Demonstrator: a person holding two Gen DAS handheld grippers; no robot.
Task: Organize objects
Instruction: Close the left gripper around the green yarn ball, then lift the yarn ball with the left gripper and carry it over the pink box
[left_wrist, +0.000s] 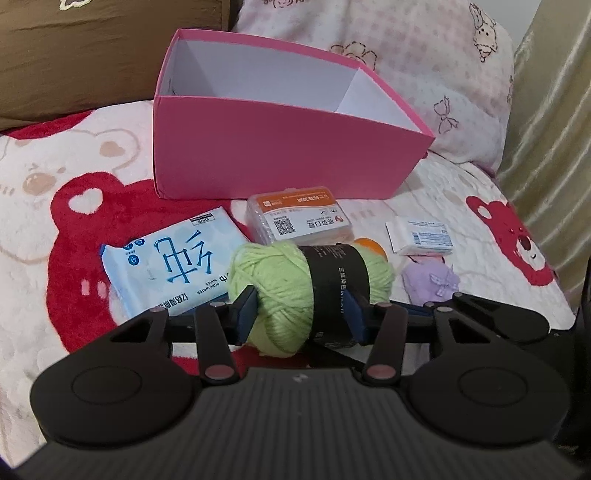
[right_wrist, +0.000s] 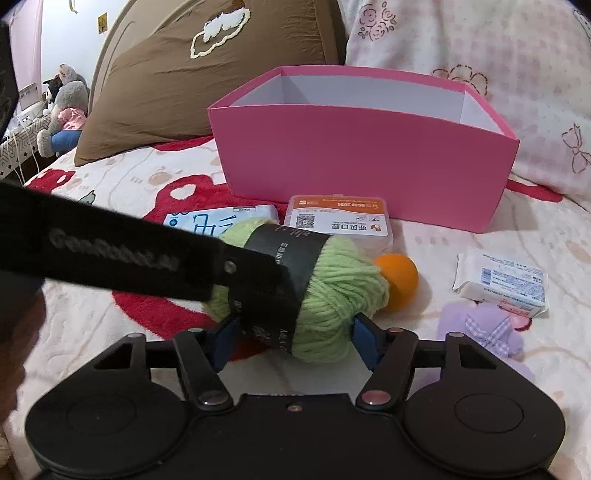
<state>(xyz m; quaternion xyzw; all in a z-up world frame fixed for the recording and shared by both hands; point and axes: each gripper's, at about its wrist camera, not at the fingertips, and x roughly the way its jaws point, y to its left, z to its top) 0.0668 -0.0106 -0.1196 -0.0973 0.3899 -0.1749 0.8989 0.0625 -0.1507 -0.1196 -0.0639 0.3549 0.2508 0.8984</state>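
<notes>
Green yarn skein (left_wrist: 280, 291): clamped across its middle in left gripper (left_wrist: 301, 317), pads biting wool on one side and black paper band (left_wrist: 338, 280) on the other. Looks lifted just clear of the fleece blanket (left_wrist: 74, 314), in front of the pink box (left_wrist: 258, 147), over the wipes pack (left_wrist: 170, 266) and clear plastic case (left_wrist: 299, 218).

Right gripper (right_wrist: 293, 332): jaws apart around the same skein from the near side, pads at or on the wool. Can't tell whether squeezing.

Judgement on doing the step well:
- Pick one owner. Left already has a solid bite, so back right straight off before any lift; no twisting, else band slides.
- Keep squeeze moderate. Wool is soft and springy, band is slick paper; better to shift grip onto wool if it starts creeping.
- Lift high enough to clear the near wall of the box. Light card, no anchor, will skate on fleece if clipped.
- Box looks empty from both views, so drop toward a back corner, long axis along the wall, leaving room for the rest.
- Lower before release, no tossing.
- Watch orange ball (right_wrist: 397, 280) just beside the skein: rolls if nudged.
- Leave white packet (left_wrist: 421, 236) and purple plush (left_wrist: 430, 284) for later.
</notes>
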